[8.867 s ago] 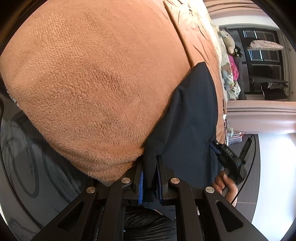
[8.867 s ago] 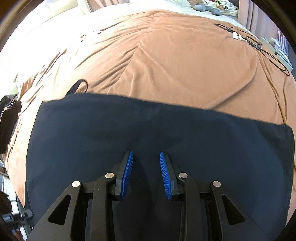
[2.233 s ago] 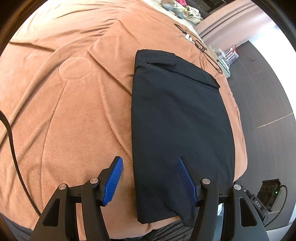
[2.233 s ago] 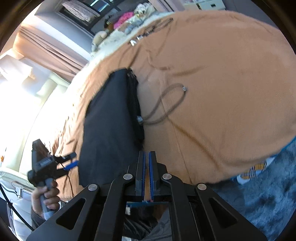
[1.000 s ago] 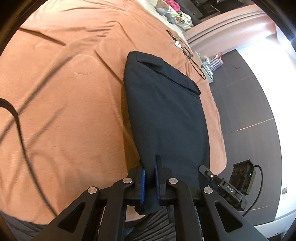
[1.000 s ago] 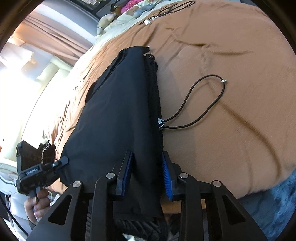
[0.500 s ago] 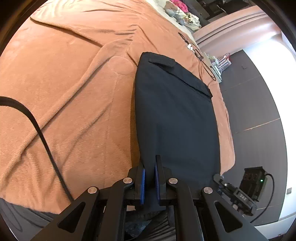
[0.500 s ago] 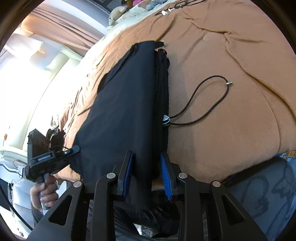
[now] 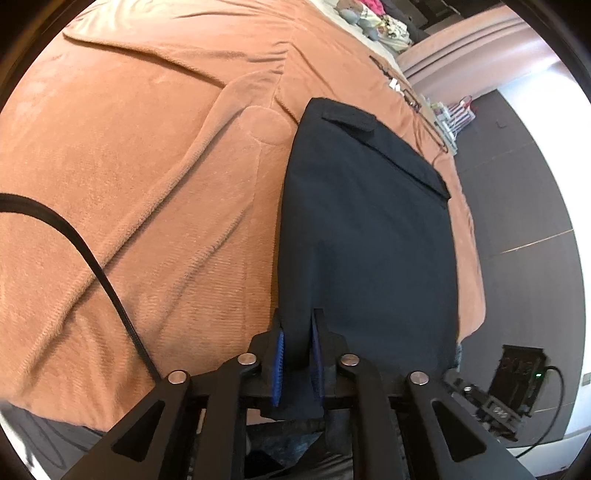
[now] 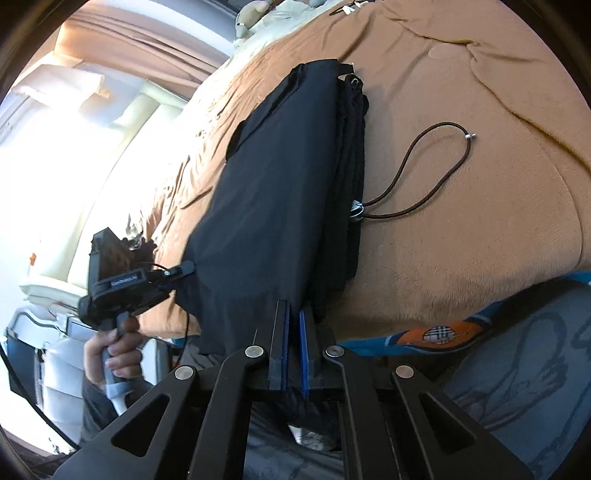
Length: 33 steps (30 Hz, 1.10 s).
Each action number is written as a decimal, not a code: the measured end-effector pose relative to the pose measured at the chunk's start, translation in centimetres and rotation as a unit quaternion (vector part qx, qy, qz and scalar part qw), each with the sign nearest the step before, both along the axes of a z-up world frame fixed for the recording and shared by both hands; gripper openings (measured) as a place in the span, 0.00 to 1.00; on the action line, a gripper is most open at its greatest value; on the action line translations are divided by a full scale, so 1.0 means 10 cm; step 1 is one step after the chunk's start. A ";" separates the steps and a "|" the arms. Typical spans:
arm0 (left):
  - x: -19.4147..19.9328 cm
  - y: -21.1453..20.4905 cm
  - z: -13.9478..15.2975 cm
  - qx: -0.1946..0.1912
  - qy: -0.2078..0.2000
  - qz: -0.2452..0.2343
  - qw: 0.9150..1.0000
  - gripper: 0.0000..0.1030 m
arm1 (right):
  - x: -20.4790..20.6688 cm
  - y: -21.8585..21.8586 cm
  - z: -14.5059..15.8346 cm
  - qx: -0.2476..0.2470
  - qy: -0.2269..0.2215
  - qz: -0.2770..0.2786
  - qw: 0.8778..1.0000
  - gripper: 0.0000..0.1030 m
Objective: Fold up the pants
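Observation:
The dark navy pants [image 9: 365,229] lie folded into a long strip on the brown blanket [image 9: 140,155], their near end hanging over the bed edge. My left gripper [image 9: 297,354] is shut on the near left corner of the pants. In the right wrist view the pants [image 10: 280,192] run away from me, with the waistband side at right and a drawstring [image 10: 424,184] trailing onto the blanket. My right gripper [image 10: 291,339] is shut on the near edge of the pants. The left gripper [image 10: 147,280] also shows there, held in a hand at the other near corner.
A black cable [image 9: 92,266] crosses the blanket at left. Stuffed toys and pillows [image 9: 373,18] lie at the far end of the bed. A dark floor [image 9: 517,206] and a black device with a green light [image 9: 521,376] are to the right. A patterned grey rug [image 10: 517,369] lies below the bed.
My right gripper has closed on the near edge of the pants, where its jaws stood open half a second ago. My left gripper stays shut on its corner. Both views have shifted slightly.

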State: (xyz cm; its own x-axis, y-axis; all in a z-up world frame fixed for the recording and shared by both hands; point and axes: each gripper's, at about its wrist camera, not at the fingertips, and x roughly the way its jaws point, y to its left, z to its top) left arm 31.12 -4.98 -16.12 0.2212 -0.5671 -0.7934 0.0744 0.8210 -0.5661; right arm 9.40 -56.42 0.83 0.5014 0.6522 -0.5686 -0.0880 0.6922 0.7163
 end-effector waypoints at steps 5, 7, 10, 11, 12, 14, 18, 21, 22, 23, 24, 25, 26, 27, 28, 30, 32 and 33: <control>0.07 0.01 -0.05 0.009 0.002 0.001 1.000 0.22 | -0.04 -0.01 0.03 0.001 -0.008 0.011 1.000 0.01; 0.09 0.00 -0.06 0.011 0.002 0.000 1.000 0.23 | -0.01 0.03 -0.07 -0.011 0.004 0.012 1.000 0.01; 0.11 0.00 -0.03 0.015 -0.002 -0.005 1.000 0.28 | 0.02 0.07 -0.14 -0.029 0.019 0.008 0.999 0.01; 0.12 -0.01 -0.02 0.017 -0.004 -0.006 1.000 0.31 | 0.03 0.06 -0.12 -0.031 0.017 0.008 0.999 0.01; 0.13 -0.01 0.01 0.022 -0.009 -0.007 1.000 0.33 | 0.03 0.04 -0.08 -0.029 0.011 0.009 0.999 0.01; 0.16 -0.01 0.04 0.022 -0.014 -0.007 1.000 0.42 | 0.01 0.01 0.02 -0.033 -0.007 0.011 0.999 0.03; 0.26 -0.02 0.09 0.016 -0.024 -0.006 1.000 0.52 | 0.04 -0.13 0.14 -0.029 -0.034 0.004 0.999 0.45; 0.33 -0.05 0.11 0.015 -0.030 -0.006 0.999 0.56 | 0.12 -0.24 0.18 -0.022 -0.048 -0.018 0.998 0.56; 0.37 -0.05 0.12 0.015 -0.030 -0.006 0.999 0.56 | 0.16 -0.26 0.18 -0.018 -0.049 -0.020 0.998 0.56; 0.40 -0.05 0.12 0.015 -0.031 -0.006 0.999 0.56 | 0.19 -0.27 0.18 -0.016 -0.049 -0.024 0.998 0.56; 0.44 -0.05 0.12 0.014 -0.031 -0.006 0.999 0.56 | 0.25 -0.30 0.17 -0.014 -0.048 -0.032 0.998 0.56; 0.47 -0.06 0.12 0.013 -0.032 -0.006 0.999 0.56 | 0.27 -0.32 0.15 -0.010 -0.047 -0.036 0.998 0.56; 0.52 -0.07 0.12 0.013 -0.033 -0.006 0.999 0.56 | 0.30 -0.33 0.13 -0.005 -0.046 -0.038 0.998 0.56; 0.54 -0.08 0.12 0.012 -0.033 -0.007 0.999 0.56 | 0.35 -0.34 0.10 0.001 -0.044 -0.041 0.998 0.56; 0.57 -0.08 0.11 0.012 -0.033 -0.007 0.999 0.56 | 0.39 -0.33 0.07 0.005 -0.040 -0.043 0.998 0.56; 0.63 -0.09 0.10 0.008 -0.032 -0.008 0.999 0.56 | 0.47 -0.33 0.01 0.013 -0.031 -0.045 0.998 0.56; 0.70 -0.10 0.08 0.004 -0.030 -0.011 0.999 0.56 | 0.55 -0.31 -0.04 0.020 -0.024 -0.045 0.999 0.56; 0.73 -0.12 0.08 0.004 -0.029 -0.012 0.999 0.56 | 0.59 -0.31 -0.06 0.022 -0.020 -0.045 0.999 0.56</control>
State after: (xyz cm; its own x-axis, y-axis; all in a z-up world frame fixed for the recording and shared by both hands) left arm 38.37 -6.13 -15.29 0.2541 -0.5672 -0.7834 0.1270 0.8225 -0.5544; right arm 15.25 -59.47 0.23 0.5817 0.6266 -0.5187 -0.0563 0.6672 0.7428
